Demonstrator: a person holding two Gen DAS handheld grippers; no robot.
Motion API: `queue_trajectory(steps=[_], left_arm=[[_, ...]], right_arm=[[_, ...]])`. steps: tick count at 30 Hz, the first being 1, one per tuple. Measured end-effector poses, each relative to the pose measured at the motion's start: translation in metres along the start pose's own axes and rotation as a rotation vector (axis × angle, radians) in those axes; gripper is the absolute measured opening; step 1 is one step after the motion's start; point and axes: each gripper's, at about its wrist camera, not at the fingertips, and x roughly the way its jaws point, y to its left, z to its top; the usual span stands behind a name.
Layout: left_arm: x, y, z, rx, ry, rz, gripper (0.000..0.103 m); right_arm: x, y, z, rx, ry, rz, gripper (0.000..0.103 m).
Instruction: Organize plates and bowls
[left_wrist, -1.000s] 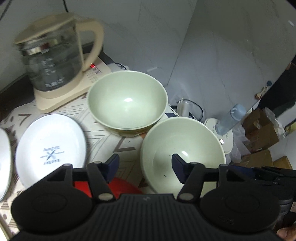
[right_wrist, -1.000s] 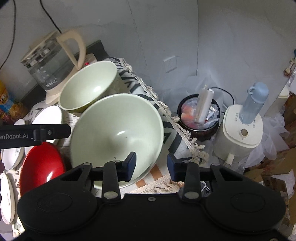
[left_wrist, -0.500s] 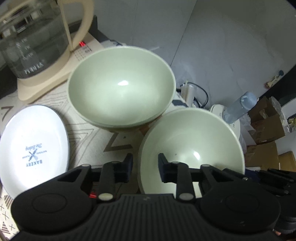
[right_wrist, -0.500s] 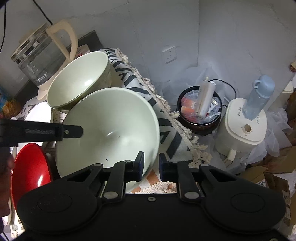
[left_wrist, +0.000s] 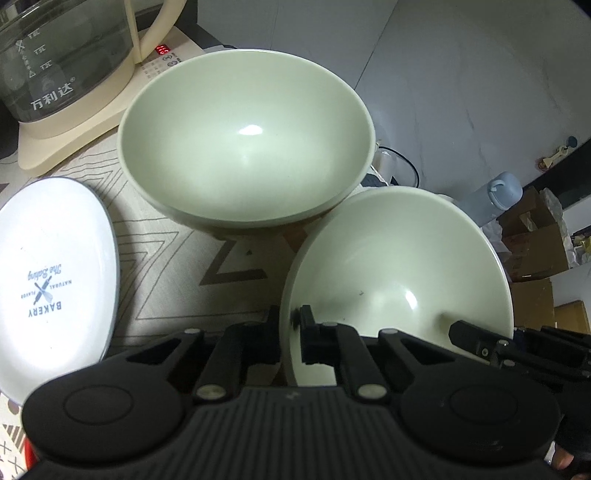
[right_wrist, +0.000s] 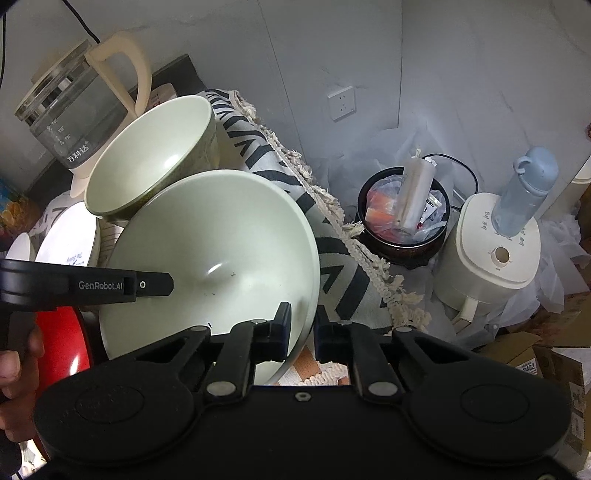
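Two pale green bowls stand on the patterned cloth. The near bowl (left_wrist: 399, 266) (right_wrist: 221, 240) sits tilted, against the far bowl (left_wrist: 243, 140) (right_wrist: 151, 147). My left gripper (left_wrist: 290, 321) is shut on the near bowl's left rim, one finger inside and one outside. My right gripper (right_wrist: 303, 321) has that bowl's right rim between its closing jaws, and the pads touch it. A white "Bakery" plate (left_wrist: 48, 280) (right_wrist: 70, 240) lies left of the bowls. A red dish (right_wrist: 62, 343) lies partly under the left gripper's body.
A glass kettle (left_wrist: 62, 62) on a cream base stands behind the far bowl. The table's fringed edge (right_wrist: 332, 206) runs just right of the bowls. Below it on the floor are a full bin (right_wrist: 402, 221), a white appliance (right_wrist: 495, 251) with a blue bottle, and cardboard boxes.
Both grippers' jaws have closed in on the near bowl's rim. The left gripper has come down and closer to the bowls. The right gripper has barely moved.
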Motion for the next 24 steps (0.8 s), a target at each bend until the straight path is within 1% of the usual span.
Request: queue_trajectory(steps=[6,10,13,17,20,24], left_arm=[[0.001,0.0,-0.001,-0.011,-0.011,-0.017,0.007],[-0.001,0.007,0.002,-0.04,-0.005,-0.046,0.005],[-0.003,0.009,0.001,-0.033,-0.008,-0.047,0.005],[-0.003,0.012,0.001,-0.051,-0.01,-0.065,0.004],[-0.006,0.013,0.002,-0.046,-0.01,-0.072,0.004],[-0.018,0.014,0.003,-0.05,-0.034,-0.082,0.004]], right_arm=[[-0.001,-0.003,0.001,0.049,0.008,0.011,0.012],[0.001,-0.003,0.003,0.067,0.021,0.007,0.012],[0.002,-0.01,0.004,0.127,0.03,0.042,0.012],[0.003,-0.014,0.001,0.142,0.018,0.058,0.011],[0.002,-0.015,0.002,0.155,0.013,0.056,0.01],[-0.007,-0.015,0.004,0.164,-0.02,0.056,0.009]])
